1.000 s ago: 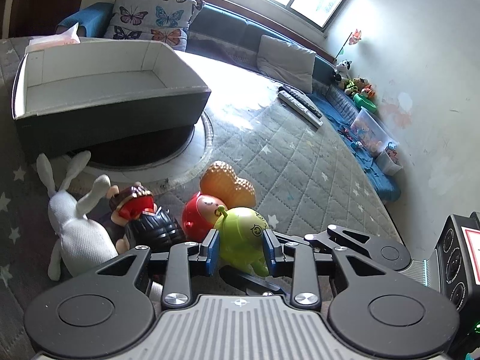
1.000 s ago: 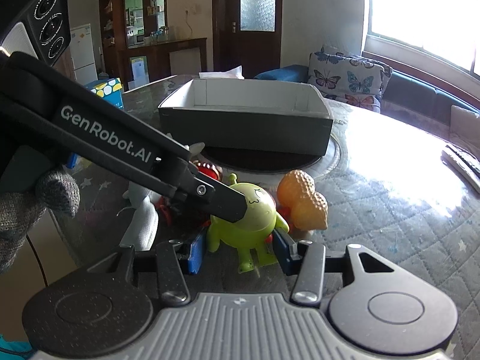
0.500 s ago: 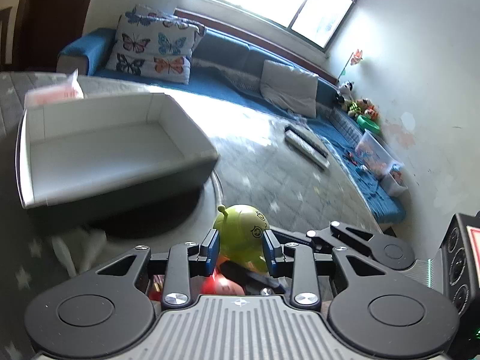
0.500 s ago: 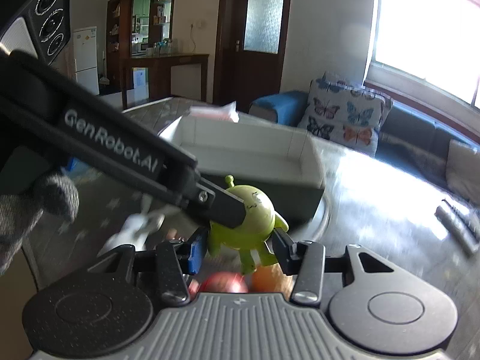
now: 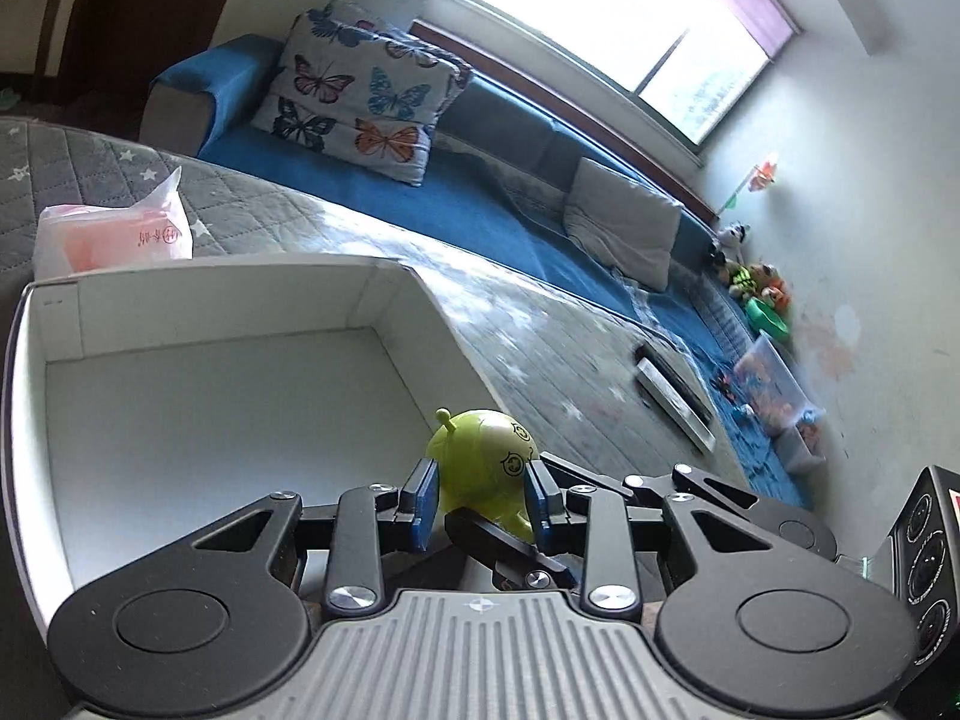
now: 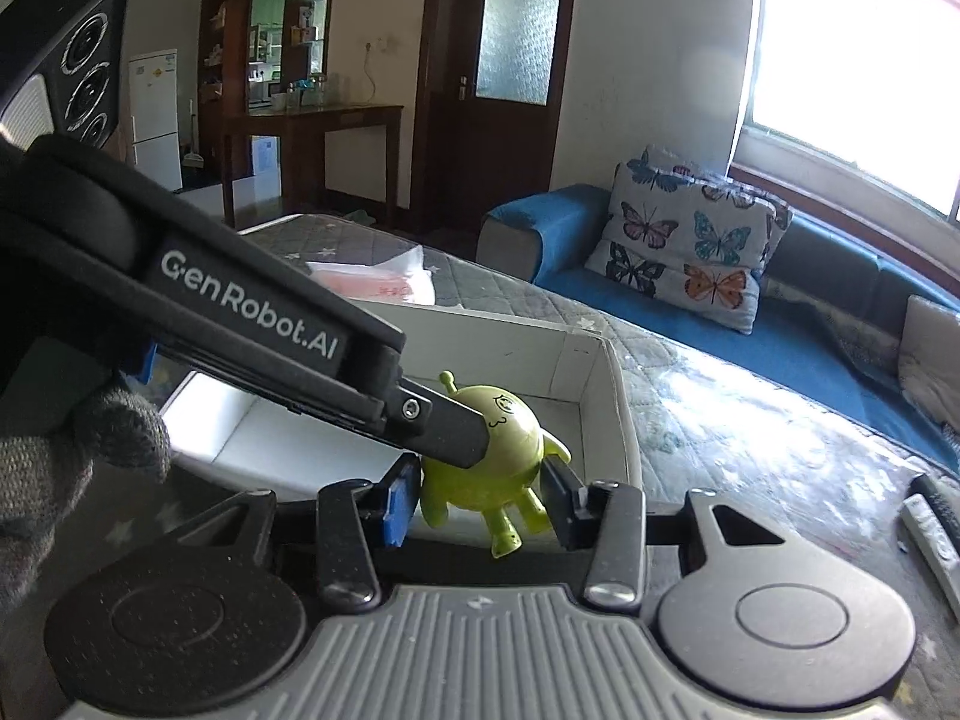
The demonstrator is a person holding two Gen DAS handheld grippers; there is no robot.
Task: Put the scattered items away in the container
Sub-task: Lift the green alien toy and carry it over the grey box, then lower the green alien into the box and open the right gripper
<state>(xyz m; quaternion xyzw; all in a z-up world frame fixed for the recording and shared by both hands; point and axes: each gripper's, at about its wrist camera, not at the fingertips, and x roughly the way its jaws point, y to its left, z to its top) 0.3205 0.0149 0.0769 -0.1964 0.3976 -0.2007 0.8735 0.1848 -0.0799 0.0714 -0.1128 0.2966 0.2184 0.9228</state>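
Lifted from table, green toy [image 5: 486, 462] now over box [image 5: 180, 420], between both hand-held grippers.

The toy [image 5: 489, 459] is held between both tools, the left tool [image 5: 480, 501] and the right tool [image 6: 477, 501], above the near right corner of the box [image 5: 198, 306]. The box is set on the tabletop [image 5: 540, 348]. A bag [image 5: 114, 234] lies behind the box. Remotes [image 5: 675, 393] lie on the tabletop to the right. A sofa [image 5: 510, 228] with cushions [image 5: 360, 96] is placed behind the tabletop.
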